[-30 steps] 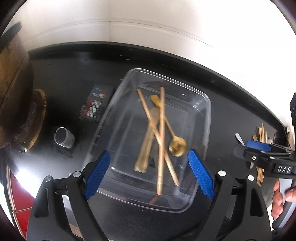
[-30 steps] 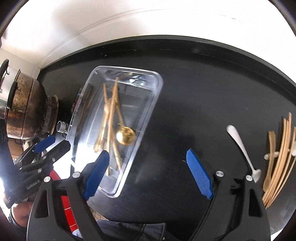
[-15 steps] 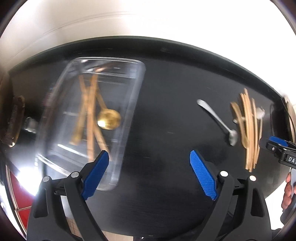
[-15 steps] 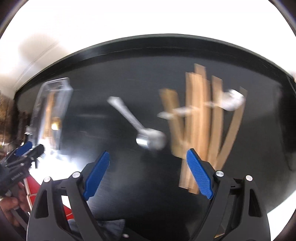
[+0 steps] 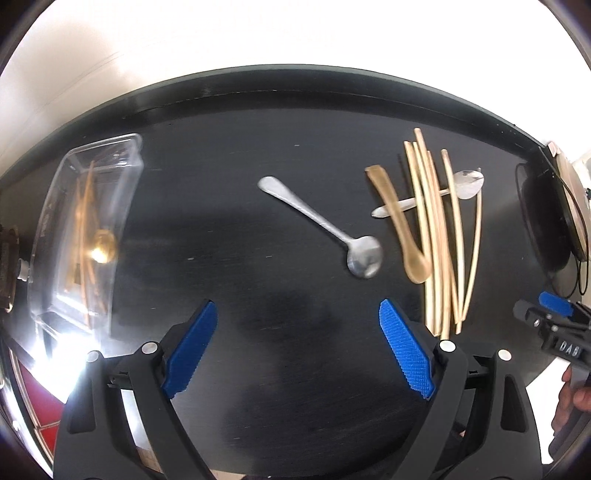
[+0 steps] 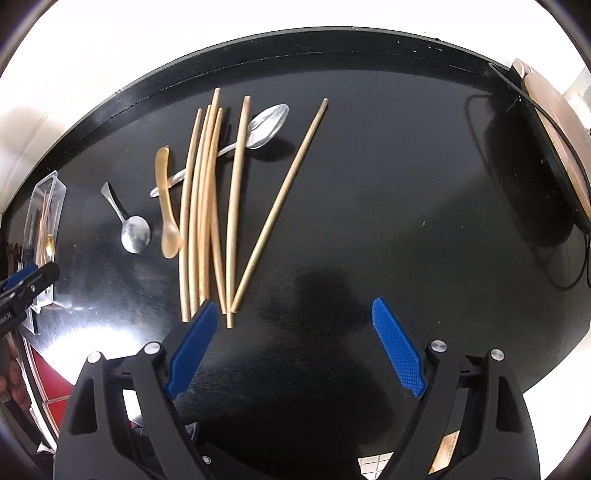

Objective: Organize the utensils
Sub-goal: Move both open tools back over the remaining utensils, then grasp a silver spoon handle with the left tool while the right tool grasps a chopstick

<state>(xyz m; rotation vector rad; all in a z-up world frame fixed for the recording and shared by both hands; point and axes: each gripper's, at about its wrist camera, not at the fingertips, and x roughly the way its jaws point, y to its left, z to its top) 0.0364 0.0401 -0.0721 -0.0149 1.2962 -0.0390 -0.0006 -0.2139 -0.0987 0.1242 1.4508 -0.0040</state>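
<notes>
A glossy black counter [image 6: 369,192] fills both views, its far edge meeting a bright white wall [image 5: 258,33]. Ahead and far to the right of the right hand-held gripper [image 6: 291,343], a dark round object with a thin black cable [image 6: 532,184] sits at the counter's end.

The left hand-held gripper [image 5: 297,345] hangs above bare counter with its blue pads spread wide and nothing between them. Ahead of it and slightly right lies a small silver metal spoon [image 5: 328,227], bowl nearest the gripper. Far to its left stands a clear rectangular plastic container [image 5: 122,206] holding gold-coloured utensils [image 5: 90,229].

The right hand-held gripper is likewise spread and empty. Ahead of its left pad lies a loose bundle of pale wooden chopsticks [image 6: 207,206], their near tips just beside that pad. A translucent amber spoon [image 6: 167,206] rests left of the bundle, and a larger silver spoon [image 6: 264,125] lies under the sticks, crossing them.
</notes>
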